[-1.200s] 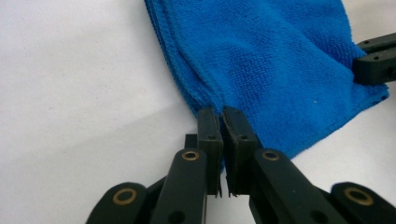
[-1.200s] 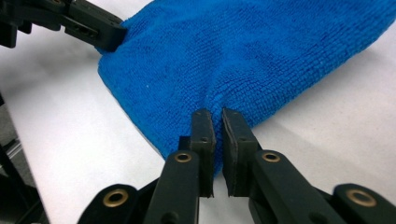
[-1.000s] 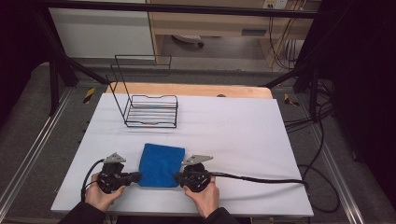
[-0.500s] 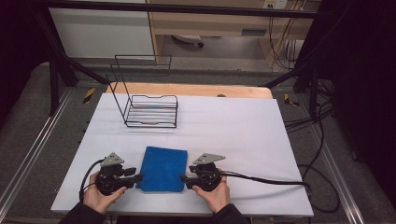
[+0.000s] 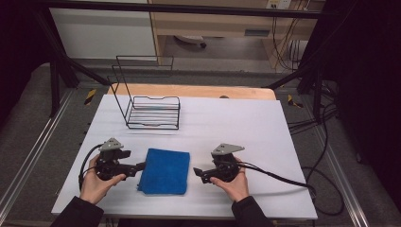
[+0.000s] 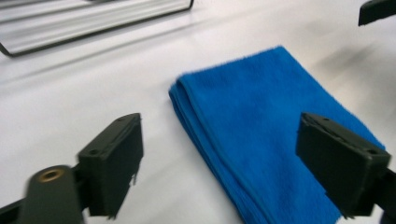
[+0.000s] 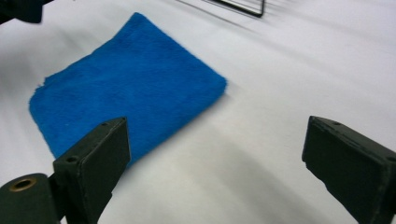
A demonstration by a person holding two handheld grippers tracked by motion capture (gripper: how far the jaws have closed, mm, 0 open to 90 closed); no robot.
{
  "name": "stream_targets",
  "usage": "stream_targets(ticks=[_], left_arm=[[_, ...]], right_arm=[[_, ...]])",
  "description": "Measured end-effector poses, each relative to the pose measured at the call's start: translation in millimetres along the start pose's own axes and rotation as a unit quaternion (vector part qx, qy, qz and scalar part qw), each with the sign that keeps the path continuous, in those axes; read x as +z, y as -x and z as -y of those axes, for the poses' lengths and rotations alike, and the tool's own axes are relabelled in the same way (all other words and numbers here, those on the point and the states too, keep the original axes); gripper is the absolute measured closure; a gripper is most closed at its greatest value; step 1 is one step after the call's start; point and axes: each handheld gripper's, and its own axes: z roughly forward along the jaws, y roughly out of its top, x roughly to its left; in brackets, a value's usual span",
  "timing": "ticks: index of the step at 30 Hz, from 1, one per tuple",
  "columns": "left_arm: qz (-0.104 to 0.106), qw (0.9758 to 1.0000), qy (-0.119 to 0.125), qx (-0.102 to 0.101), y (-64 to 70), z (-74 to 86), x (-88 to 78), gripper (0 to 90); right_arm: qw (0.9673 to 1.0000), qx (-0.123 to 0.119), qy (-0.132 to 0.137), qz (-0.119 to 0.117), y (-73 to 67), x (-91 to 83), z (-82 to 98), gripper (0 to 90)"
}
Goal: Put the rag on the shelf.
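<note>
Both grippers are letting go: jaws have just been opening, and now they're standing wide with nothing between them. Left gripper (image 5: 141, 166) is sitting just beside the left edge of the folded blue towel (image 5: 164, 171), nearly touching it. Right gripper (image 5: 196, 172) is hovering a little clear of the towel's right edge. The towel is lying flat near the front edge of the white tabletop (image 5: 246, 123), roughly centred between the hands. The black wire rack (image 5: 152, 111) is standing well apart, toward the back left.

Risks as I'm reading it:
- In the left gripper view, the towel (image 6: 261, 135) is lying under the right-hand jaw, with its layered left edge running between the two jaws. Any sideways move from here risks dragging that edge and fanning the layers open.
- In the right gripper view, the towel (image 7: 126, 88) is resting ahead of the left-hand jaw, its near-right corner close by. A low sweep could be clipping that corner and flipping the top layer.
- If the next step is a regrasp for another fold or a lift into the rack, pinching only the top layer is likely to unfold the stack.
- Cables are trailing across the tabletop behind both hands; a snag could jerk a gripper into the cloth.
</note>
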Motion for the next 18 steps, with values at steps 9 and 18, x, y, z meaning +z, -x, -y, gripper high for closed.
stream_targets(ticks=[9, 18], left_arm=[[-0.017, 0.9998, 0.004, -0.001, -8.3, -21.7, 20.3, 10.8], [-0.032, 0.9993, 0.003, -0.02, -20.0, -21.9, 47.9, 31.7]], right_arm=[[0.9997, 0.012, 0.016, 0.013, 23.8, -16.4, 9.0, 4.0], [0.9996, 0.023, 0.015, 0.012, 29.3, -20.1, 15.9, 4.5]])
